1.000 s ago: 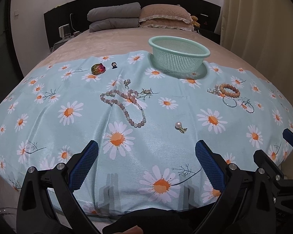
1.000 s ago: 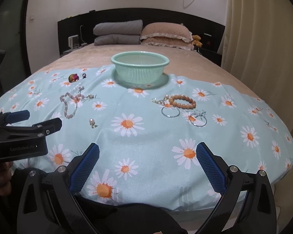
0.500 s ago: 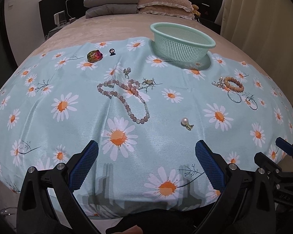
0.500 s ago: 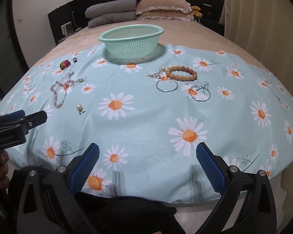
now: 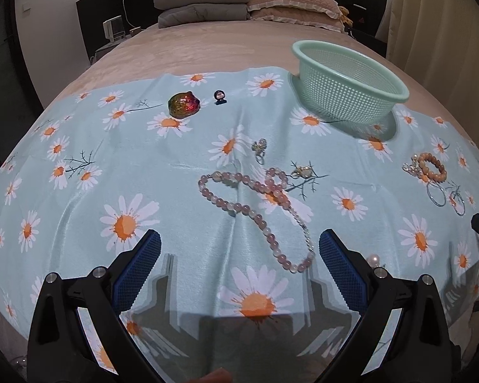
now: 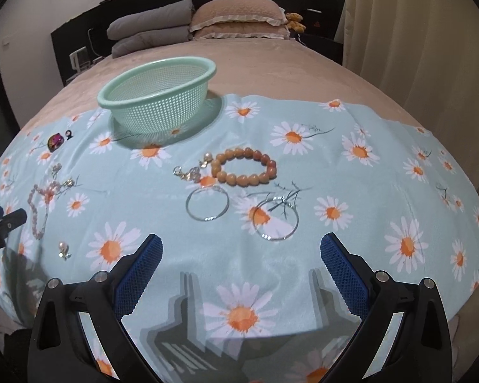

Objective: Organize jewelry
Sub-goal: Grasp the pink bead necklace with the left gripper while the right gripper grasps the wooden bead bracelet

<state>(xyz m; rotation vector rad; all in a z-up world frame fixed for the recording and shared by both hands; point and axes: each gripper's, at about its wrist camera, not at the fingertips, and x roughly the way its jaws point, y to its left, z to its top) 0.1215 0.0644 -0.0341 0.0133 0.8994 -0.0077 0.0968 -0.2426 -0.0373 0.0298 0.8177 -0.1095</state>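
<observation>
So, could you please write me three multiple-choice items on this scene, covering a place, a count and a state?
1. Where does the orange beaded bracelet lie?
A in the basket
B on the daisy-print cloth
C on a pillow

2. How many thin silver hoops lie near it?
A one
B two
C four

3. The mint-green plastic mesh basket is:
A empty
B holding jewelry
C upside down

Answers: B, it rests on the cloth in front of the basket; B, one hoop beside another; A, only bare mesh shows inside.

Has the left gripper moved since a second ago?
Yes. The left gripper has advanced toward the pink bead necklace, which now lies between its fingertips; it was short of it earlier.
</observation>
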